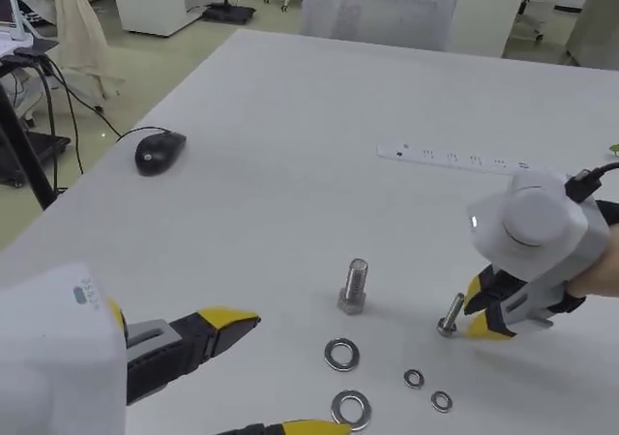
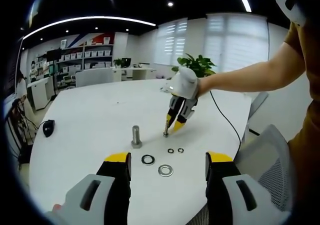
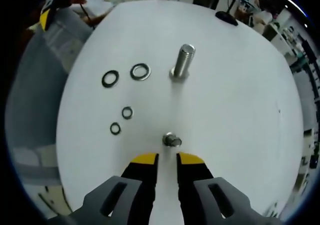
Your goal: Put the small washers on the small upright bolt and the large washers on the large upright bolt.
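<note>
Bolt-setup step, apparently: R gripper [image 3: 167, 157], fingers near-closed, grip unclear, at small bolt [image 3: 171, 140] on table [image 3: 240, 110]; L gripper [image 2: 169, 159] spread wide before loose washers [image 2: 148, 159], nxt pick likely needing a fine pinch.

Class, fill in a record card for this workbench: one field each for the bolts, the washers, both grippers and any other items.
large bolt: upright on the table, no washers on it
small bolt: slightly tilted, no washers on it, at the tips of the right gripper
large washers: two, lying flat
small washers: two, lying flat, close together
left gripper: jaws wide apart, empty
right gripper: narrow gap, nothing between the jaws
other: mouse, power strip
</note>
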Demonstrator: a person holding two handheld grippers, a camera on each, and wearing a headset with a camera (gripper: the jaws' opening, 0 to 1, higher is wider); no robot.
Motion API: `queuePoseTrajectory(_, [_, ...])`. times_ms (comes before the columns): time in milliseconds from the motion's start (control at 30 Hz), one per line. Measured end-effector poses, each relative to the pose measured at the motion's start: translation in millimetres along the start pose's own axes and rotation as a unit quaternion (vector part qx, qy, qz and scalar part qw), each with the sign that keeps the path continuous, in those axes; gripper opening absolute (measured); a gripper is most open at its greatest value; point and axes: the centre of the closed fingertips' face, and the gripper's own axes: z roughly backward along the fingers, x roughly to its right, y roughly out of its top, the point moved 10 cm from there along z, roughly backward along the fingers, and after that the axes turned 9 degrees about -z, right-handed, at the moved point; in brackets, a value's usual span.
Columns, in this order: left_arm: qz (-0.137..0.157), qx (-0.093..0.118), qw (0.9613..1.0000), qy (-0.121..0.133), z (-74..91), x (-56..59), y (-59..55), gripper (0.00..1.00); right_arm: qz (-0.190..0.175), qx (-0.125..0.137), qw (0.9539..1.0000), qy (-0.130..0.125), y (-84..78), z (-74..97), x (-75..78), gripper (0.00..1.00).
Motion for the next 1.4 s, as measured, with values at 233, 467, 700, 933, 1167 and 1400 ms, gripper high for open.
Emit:
queuePoseTrajectory(233, [-0.013, 0.001, 0.9999, -0.001, 2.9, 4.3, 4.3, 0.59, -0.009, 0.007, 0.9999, 0.0, -6.7, 6.5, -15.4, 0.16])
queuePoseTrajectory(467, [-0.014, 0.008, 0.9999, -0.001, 3.8, 8.2, 7.3, 0.59, -0.01, 0.013, 0.9997, 0.017, -8.5, 7.8, -34.1, 0.16])
queuePoseTrajectory(700, [-0.018, 0.006, 0.9998, 0.0, 7.2, 9.2, 5.1, 0.59, -0.004, 0.019, 0.9994, 0.027, -3.3, 5.1, -49.6, 0.16])
queuePoseTrajectory(933, [-0.019, 0.009, 0.9998, -0.002, 10.7, 8.9, 3.9, 0.59, 0.004, 0.024, 0.9988, 0.043, 6.2, -3.2, -62.7, 0.17])
queuePoseTrajectory(1167, [-0.016, 0.018, 0.9997, -0.001, 13.5, 9.5, 6.5, 0.59, 0.019, 0.019, 0.998, 0.057, 12.6, -13.4, -69.6, 0.18])
queuePoseTrajectory(1400, [-0.014, 0.022, 0.9997, 0.0, 13.6, 10.3, 8.7, 0.59, 0.031, 0.017, 0.9978, 0.057, 15.5, -21.6, -72.4, 0.22])
